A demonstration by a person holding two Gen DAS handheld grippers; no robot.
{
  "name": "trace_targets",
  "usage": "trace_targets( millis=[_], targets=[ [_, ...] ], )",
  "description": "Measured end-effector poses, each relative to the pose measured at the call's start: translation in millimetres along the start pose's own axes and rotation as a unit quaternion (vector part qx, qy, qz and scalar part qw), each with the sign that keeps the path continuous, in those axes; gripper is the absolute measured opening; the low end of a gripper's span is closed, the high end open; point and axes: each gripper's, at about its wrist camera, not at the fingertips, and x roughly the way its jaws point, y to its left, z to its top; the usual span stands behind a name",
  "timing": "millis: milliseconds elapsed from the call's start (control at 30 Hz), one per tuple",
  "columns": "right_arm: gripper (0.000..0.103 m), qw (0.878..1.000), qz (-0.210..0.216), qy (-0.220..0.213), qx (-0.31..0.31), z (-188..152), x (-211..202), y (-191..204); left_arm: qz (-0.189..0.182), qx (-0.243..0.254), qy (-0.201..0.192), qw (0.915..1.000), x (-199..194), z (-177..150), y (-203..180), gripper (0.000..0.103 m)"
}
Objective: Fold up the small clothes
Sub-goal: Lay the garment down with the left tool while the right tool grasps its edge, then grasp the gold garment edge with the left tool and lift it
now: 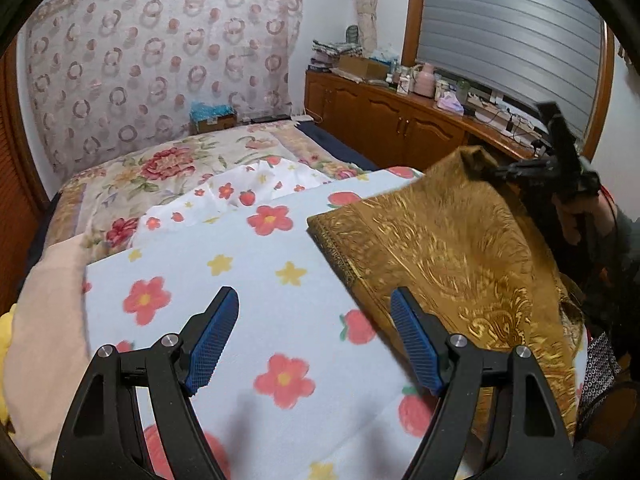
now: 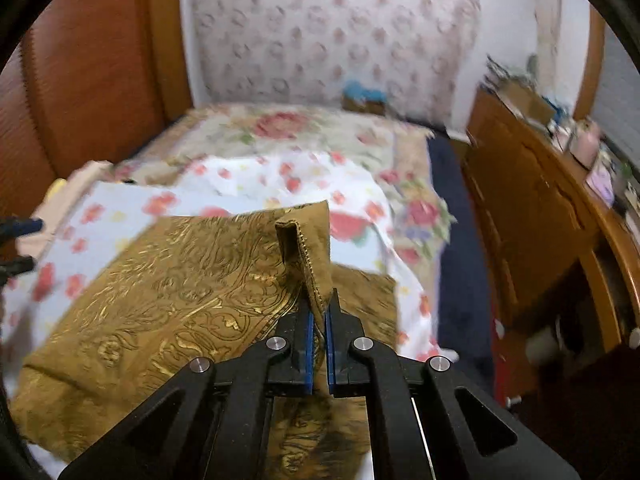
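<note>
A gold-patterned brown cloth lies on the flowered white sheet on the bed. My left gripper is open and empty, just left of the cloth's near edge. My right gripper is shut on a corner of the gold cloth and holds that corner lifted above the rest of the cloth. In the left wrist view the right gripper shows at the cloth's far right corner, raised.
A floral quilt covers the far bed. A wooden cabinet with clutter on top runs along the right. A patterned curtain hangs behind the bed. A pink cushion lies at the left.
</note>
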Motion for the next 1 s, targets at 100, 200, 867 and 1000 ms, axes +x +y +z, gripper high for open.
trace_targets(
  millis=[100,200,867,1000],
  targets=[
    [0.004,1.000,-0.002,0.008,0.005,-7,19,-2,-0.004,0.006,0.011,0.9999,16,9,-7,0.079],
    [0.004,1.000,0.014,0.001,0.014,-6,25,-2,-0.007,0.010,0.019,0.9998,33,20,-11,0.079],
    [0.055,0.998,0.036,0.013,0.059,-11,60,-40,-0.025,0.009,0.082,0.9962,130,42,-19,0.062],
    [0.055,0.998,0.043,0.014,0.051,-12,61,-37,-0.028,0.009,0.087,0.9957,137,41,-21,0.062]
  ],
)
